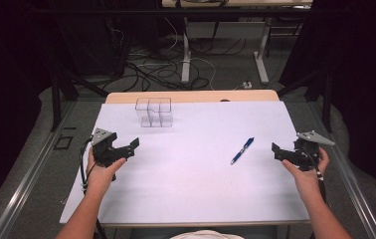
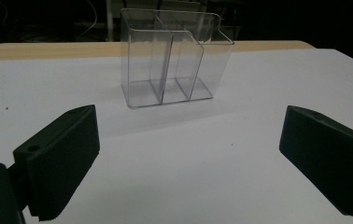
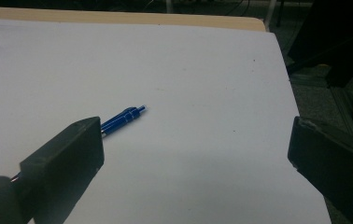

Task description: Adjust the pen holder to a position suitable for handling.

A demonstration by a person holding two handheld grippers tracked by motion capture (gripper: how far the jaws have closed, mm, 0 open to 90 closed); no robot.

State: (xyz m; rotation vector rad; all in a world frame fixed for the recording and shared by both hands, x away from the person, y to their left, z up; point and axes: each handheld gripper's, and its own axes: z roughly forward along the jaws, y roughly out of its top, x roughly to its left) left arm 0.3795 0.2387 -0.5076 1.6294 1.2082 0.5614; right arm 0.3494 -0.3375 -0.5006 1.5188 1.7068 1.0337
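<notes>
Where white sheet spreads, clear ribbed organizer (image 1: 154, 112), slim blue pen (image 1: 242, 150)

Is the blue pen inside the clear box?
No, the blue pen lies flat on the white table, well apart from the clear box, which has nothing in it.

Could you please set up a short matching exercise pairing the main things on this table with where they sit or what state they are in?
Things:
1. pen
2. clear organizer
3. left tool
4. right tool

Descriptions:
A. upright near the far edge of the white table, toward its left, compartments empty
B. lying flat on the right half of the table, blue
C. held open at the table's right edge, the pen nearby
D. held open at the table's left edge, the organizer ahead of it

Pairs: 1-B, 2-A, 3-D, 4-C
</notes>
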